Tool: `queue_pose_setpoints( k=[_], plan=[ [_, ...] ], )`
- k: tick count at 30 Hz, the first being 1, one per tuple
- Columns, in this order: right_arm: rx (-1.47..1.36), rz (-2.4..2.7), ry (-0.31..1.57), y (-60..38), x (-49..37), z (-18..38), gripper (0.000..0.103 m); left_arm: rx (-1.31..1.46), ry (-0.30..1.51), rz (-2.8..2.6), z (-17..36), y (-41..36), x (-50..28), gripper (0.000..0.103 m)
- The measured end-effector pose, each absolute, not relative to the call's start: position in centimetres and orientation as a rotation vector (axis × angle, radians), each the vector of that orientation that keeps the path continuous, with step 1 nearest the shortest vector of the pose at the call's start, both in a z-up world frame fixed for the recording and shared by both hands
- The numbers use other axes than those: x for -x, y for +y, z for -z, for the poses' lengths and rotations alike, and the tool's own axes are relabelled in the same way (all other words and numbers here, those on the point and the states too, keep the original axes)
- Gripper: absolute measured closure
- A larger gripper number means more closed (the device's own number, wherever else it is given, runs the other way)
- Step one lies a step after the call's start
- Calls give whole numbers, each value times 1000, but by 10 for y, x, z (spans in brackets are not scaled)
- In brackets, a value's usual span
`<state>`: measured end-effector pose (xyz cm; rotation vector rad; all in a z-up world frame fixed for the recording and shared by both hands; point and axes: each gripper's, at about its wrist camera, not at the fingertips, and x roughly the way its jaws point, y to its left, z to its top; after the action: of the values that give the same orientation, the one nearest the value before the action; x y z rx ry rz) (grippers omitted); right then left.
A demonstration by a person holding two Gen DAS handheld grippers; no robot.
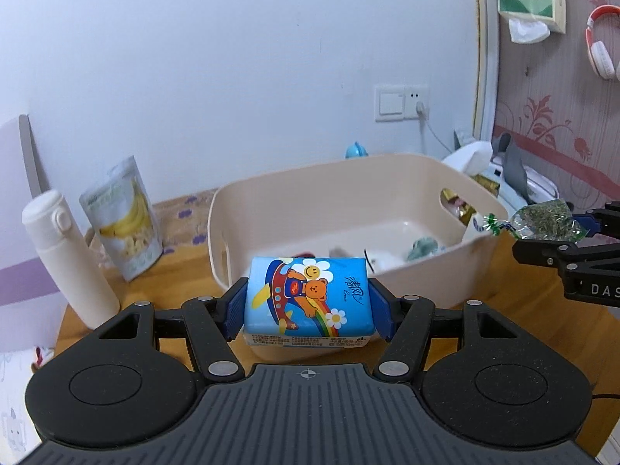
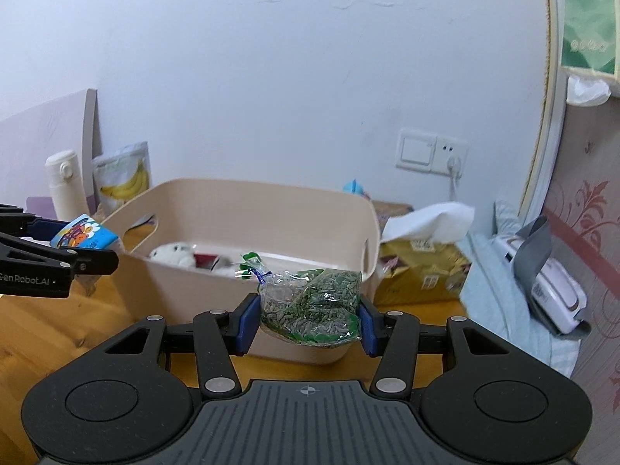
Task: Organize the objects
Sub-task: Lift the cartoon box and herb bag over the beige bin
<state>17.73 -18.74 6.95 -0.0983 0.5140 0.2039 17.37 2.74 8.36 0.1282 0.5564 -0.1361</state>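
A blue tissue pack printed with a cartoon bear (image 1: pixel 308 296) sits clamped between the left tongs (image 1: pixel 309 310), held just before the near wall of the beige plastic basket (image 1: pixel 387 178). The right tongs (image 2: pixel 308 319) grip a clear bag of green dried leaves (image 2: pixel 310 306) near the basket's rim, above the wooden table (image 2: pixel 50 329).

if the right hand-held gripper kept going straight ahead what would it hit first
Most likely the near wall of the beige bin, straight ahead of the right hand-held gripper. The seed bag it holds would touch first. Depth is unclear; it may clear the rim.
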Motion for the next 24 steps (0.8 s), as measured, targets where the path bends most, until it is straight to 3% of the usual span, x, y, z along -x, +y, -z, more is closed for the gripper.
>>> queue_pose_setpoints(
  k=[24],
  plan=[
    [113, -210, 476, -176, -241, -80, 55, -160, 534, 130, -91, 15, -248, 39]
  ],
)
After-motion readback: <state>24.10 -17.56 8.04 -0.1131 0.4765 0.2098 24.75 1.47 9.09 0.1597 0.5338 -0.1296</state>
